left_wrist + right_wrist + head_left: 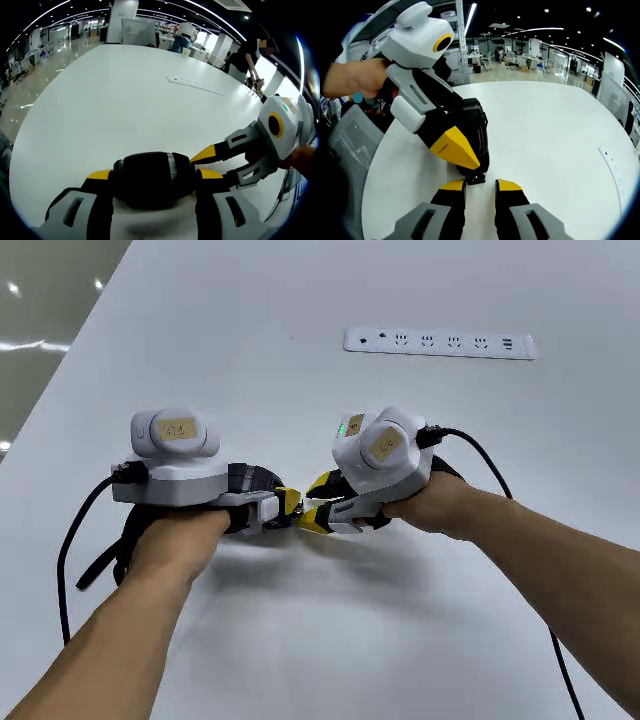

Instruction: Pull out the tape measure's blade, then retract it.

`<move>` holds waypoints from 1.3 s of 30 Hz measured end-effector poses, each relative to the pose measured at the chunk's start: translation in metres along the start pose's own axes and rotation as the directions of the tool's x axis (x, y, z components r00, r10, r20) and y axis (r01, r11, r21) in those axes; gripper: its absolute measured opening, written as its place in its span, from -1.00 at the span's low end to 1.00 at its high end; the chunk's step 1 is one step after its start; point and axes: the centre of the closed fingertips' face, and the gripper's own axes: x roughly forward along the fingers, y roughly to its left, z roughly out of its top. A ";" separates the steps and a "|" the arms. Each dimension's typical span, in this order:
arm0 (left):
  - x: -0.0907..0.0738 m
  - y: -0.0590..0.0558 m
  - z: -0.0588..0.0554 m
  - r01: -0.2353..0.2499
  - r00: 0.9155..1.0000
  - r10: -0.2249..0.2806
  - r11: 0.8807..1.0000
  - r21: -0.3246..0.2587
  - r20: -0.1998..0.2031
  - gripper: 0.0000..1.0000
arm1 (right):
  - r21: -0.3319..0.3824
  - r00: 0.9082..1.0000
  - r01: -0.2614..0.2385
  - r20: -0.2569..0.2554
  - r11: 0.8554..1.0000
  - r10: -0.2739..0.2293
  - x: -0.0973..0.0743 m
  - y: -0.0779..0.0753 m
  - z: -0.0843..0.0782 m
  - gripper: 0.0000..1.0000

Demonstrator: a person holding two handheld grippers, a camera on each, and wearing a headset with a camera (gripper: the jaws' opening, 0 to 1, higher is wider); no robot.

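The black tape measure (152, 177) sits between the jaws of my left gripper (155, 175), which is shut on its body. In the head view the case (262, 483) shows dark at the left gripper (283, 504), just above the white table. In the right gripper view the case (475, 132) is seen partly behind the left gripper's yellow fingertip (455, 147), and its small black blade hook (476, 177) sticks out at the bottom. My right gripper (480, 187) is open with a narrow gap, its tips right at the hook. No blade length shows.
A white power strip (440, 343) lies on the table (330, 640) beyond the grippers, also seen as the power strip (195, 84) from the left gripper. Black cables (68, 550) trail off both grippers. A grey mesh chair (347, 150) stands beside the table, and people (187, 32) work far off.
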 end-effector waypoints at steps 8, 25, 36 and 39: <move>-0.003 -0.001 0.000 0.012 1.000 -0.012 1.000 0.007 -0.003 0.22 | 0.025 1.000 0.013 -0.003 1.000 -0.013 -0.011 -0.002 -0.009 -0.51; -0.011 -0.008 -0.007 0.053 0.999 -0.053 0.997 0.059 0.011 0.36 | 0.046 0.998 0.066 -0.012 0.997 -0.066 -0.045 -0.004 -0.036 -0.29; -0.017 -0.007 -0.012 0.072 0.997 -0.074 0.994 0.083 0.019 0.43 | 0.061 0.996 0.094 0.003 0.994 -0.094 -0.062 -0.004 -0.043 -0.13; -0.018 -0.007 -0.013 0.076 0.997 -0.078 0.993 0.093 0.021 0.45 | 0.066 0.995 0.103 0.005 0.992 -0.103 -0.067 -0.003 -0.045 -0.08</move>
